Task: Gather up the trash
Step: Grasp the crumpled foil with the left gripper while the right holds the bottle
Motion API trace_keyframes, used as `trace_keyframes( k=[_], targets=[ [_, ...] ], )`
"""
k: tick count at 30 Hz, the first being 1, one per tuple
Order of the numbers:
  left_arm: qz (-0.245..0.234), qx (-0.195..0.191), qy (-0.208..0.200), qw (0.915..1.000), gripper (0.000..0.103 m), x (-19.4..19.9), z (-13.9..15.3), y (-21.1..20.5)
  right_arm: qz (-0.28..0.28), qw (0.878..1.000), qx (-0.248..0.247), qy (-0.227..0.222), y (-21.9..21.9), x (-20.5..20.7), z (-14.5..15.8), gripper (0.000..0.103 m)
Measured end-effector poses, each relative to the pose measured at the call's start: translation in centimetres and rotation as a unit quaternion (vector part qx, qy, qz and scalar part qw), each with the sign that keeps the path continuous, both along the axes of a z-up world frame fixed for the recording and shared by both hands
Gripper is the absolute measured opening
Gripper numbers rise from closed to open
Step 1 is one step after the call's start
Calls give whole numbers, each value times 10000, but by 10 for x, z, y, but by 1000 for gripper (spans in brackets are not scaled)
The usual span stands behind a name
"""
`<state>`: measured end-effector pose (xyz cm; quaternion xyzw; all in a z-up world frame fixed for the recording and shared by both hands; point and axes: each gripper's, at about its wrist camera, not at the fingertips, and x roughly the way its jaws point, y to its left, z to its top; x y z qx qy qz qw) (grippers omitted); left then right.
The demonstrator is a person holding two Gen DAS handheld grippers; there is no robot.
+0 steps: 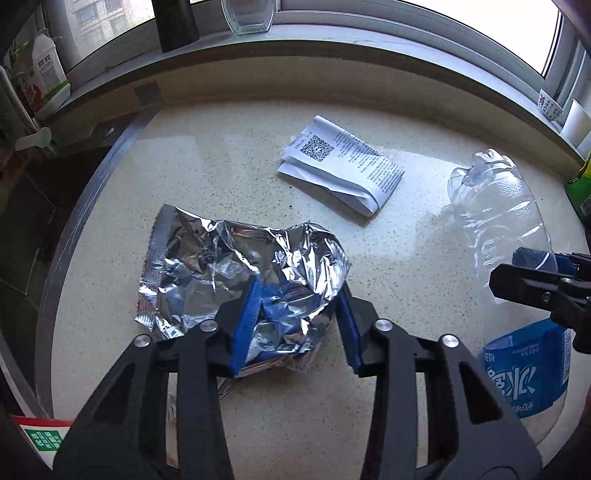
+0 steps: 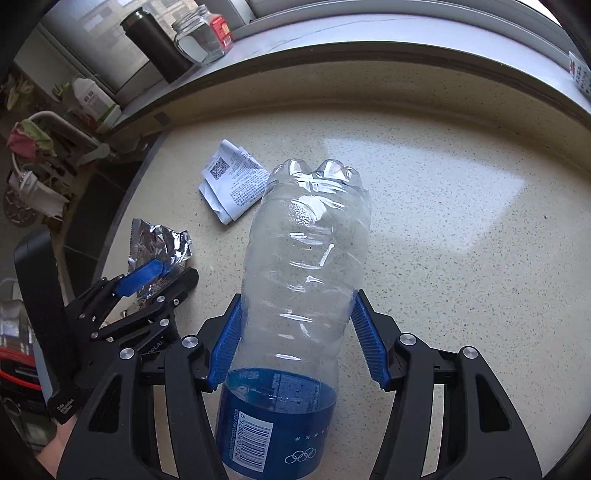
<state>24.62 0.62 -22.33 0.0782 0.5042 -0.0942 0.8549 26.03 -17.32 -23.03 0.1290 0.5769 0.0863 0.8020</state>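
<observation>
A crumpled silver foil wrapper [image 1: 236, 269] lies on the speckled counter [image 1: 280, 413]. My left gripper [image 1: 295, 314] is around its near part, blue pads on both sides pressing the foil; it also shows in the right wrist view [image 2: 162, 275]. An empty clear plastic bottle [image 2: 299, 280] with a blue label lies on the counter between the pads of my right gripper [image 2: 295, 332], which touch its sides. The bottle also shows in the left wrist view [image 1: 506, 236]. A folded printed paper [image 1: 341, 164] lies further back, untouched, also visible in the right wrist view [image 2: 232, 181].
A window sill at the back holds a dark flask [image 2: 155, 44] and a glass jar [image 2: 201, 35]. A white bottle [image 1: 48, 74] stands at the far left by a dark sink area [image 1: 26, 206]. A green container [image 1: 581, 192] stands at the right edge.
</observation>
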Motion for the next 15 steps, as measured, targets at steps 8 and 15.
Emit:
trace_keyframes(
  k=[8, 15],
  targets=[
    [-240, -493, -202, 9983, 15, -18, 42, -6, -60, 9996, 111, -241, -11, -12, 25, 59],
    [-587, -894, -804, 9910, 15, -51, 125, -16, -48, 9973, 98, -727, -18, -38, 79, 58]
  ],
)
